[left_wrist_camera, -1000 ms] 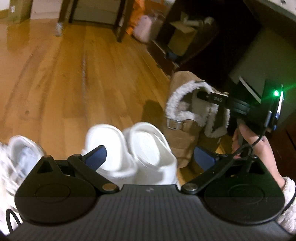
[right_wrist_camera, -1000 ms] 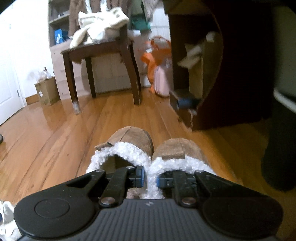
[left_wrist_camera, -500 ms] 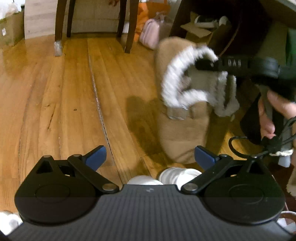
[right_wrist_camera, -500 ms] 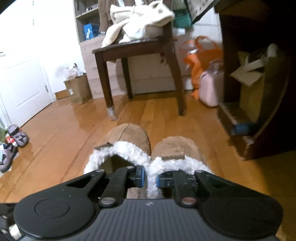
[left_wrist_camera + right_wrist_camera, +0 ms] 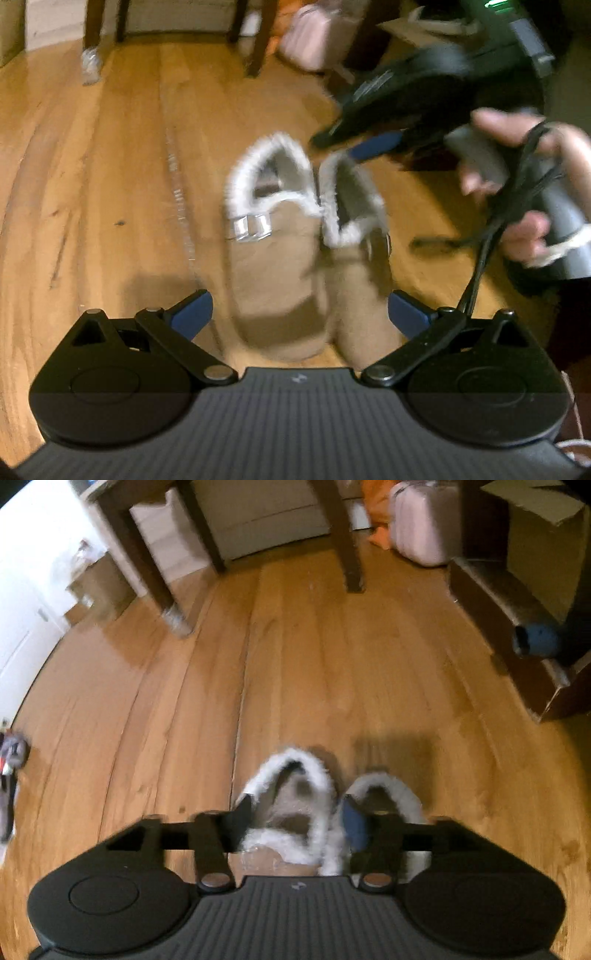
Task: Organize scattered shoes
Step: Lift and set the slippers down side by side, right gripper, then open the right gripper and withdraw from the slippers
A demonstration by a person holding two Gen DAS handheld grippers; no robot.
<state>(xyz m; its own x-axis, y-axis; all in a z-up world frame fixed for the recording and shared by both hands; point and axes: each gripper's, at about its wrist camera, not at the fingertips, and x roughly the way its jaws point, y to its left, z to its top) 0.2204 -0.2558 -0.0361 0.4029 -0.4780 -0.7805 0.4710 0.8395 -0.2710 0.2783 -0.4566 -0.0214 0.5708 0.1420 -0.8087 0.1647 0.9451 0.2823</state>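
Note:
A pair of tan slippers with white fleece lining lies side by side on the wooden floor, the left slipper [image 5: 273, 266] showing a metal buckle and the right slipper [image 5: 354, 295] touching it. My right gripper [image 5: 297, 812] hovers over their collars with its jaws opening. The fleece edges [image 5: 325, 775] sit between the spread fingers, and the pads do not press on them. In the left wrist view that right gripper [image 5: 351, 142] reaches in from the upper right, held by a hand [image 5: 517, 184]. My left gripper [image 5: 299, 314] is open above the slippers' toes, holding nothing.
Dark table legs [image 5: 347, 554] stand on the floor ahead, with a pink bag [image 5: 421, 524] behind them. A dark shelf unit [image 5: 509, 602] runs along the right, a cardboard box [image 5: 99, 587] sits at the left wall, and sandals [image 5: 11, 753] lie at the far left edge.
The right gripper carried the pinched slipper pair across and down to the floor, then spread its fingers off the collars. The left gripper moved on from the white clogs, which have left its view.

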